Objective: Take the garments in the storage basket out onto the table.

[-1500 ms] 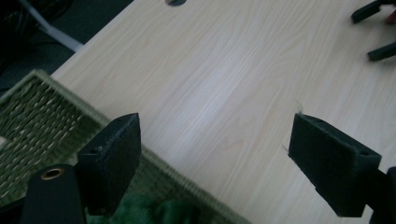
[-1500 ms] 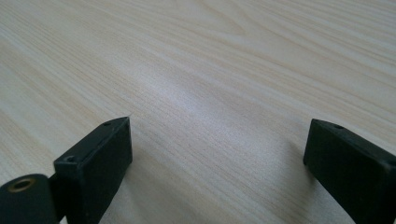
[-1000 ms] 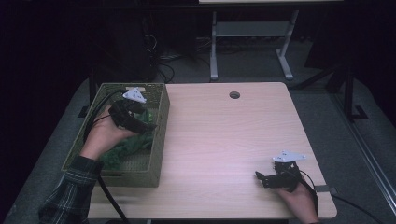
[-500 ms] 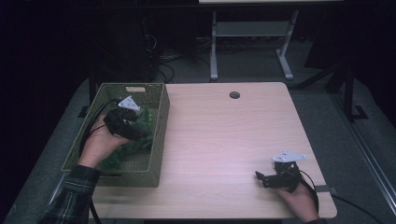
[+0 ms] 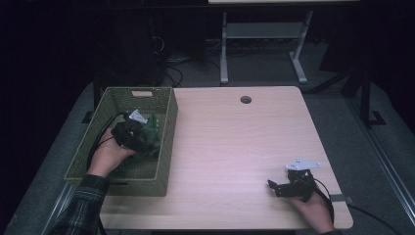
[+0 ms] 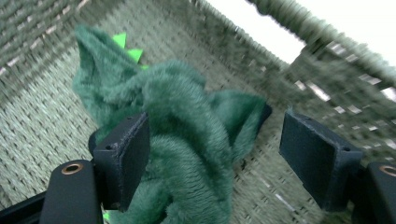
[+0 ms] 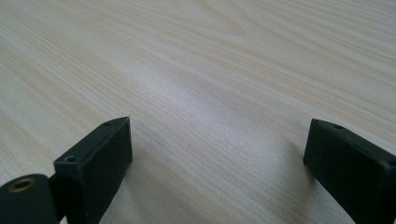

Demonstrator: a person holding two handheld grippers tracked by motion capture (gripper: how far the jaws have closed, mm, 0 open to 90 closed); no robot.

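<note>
Green plush dinosaur (image 6: 187, 144) lies in the wicker basket (image 5: 166, 142) between the left claw's (image 6: 215, 154) parted, just-narrowing jaws; right claw (image 7: 219, 158) rests apart, far across the bench (image 5: 235, 147).

A green woven basket (image 5: 169, 134) sits on the left part of the wooden table (image 5: 230, 147), and everything here is told from that basket. The left gripper (image 5: 142, 142) is down inside the basket, held by a hand with a checked sleeve, and its jaws have just been closing a little over the fuzzy green toy (image 5: 154, 128) that lies in the basket by its right wall. Far from the basket, near the table's front right corner, the right gripper (image 5: 275, 187) lies low over the bare wood with its tips pointing back toward the basket, and a small dark hole (image 5: 245, 100) is in the table past the basket's far right corner.
</note>
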